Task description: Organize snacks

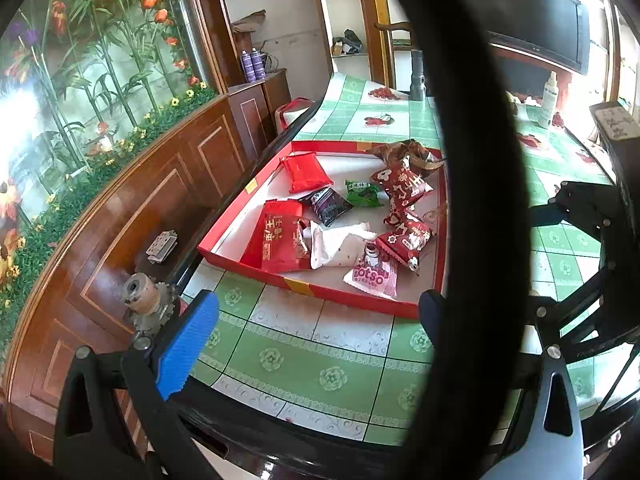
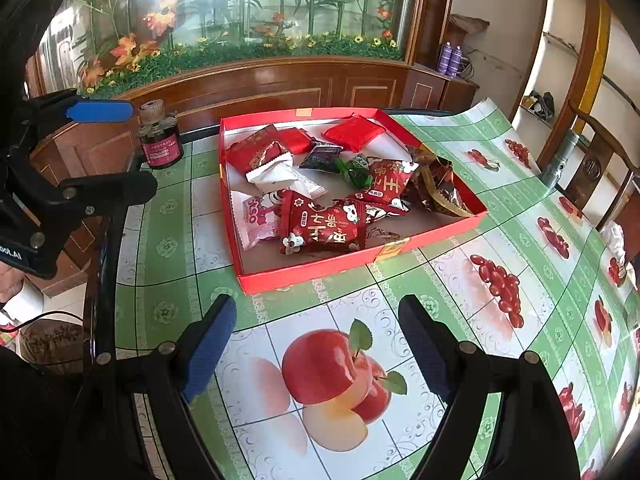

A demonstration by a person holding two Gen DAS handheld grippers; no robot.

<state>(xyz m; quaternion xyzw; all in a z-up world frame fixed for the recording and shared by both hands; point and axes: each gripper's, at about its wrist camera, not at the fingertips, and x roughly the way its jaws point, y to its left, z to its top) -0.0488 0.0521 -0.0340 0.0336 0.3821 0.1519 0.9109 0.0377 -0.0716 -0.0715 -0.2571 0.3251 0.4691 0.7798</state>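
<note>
A shallow red box lies on the table and holds several snack packets: red ones, a white one, a green one, a black one, a pink one, dark red patterned ones. My left gripper is open and empty, in front of the box. My right gripper is open and empty, above the tablecloth before the box. A thick black cable hides part of the left view.
The table carries a green checked fruit-print cloth. A small dark bottle stands at the table edge left of the box. A grey cylinder and a spray bottle stand farther off. Wooden cabinets lie beyond.
</note>
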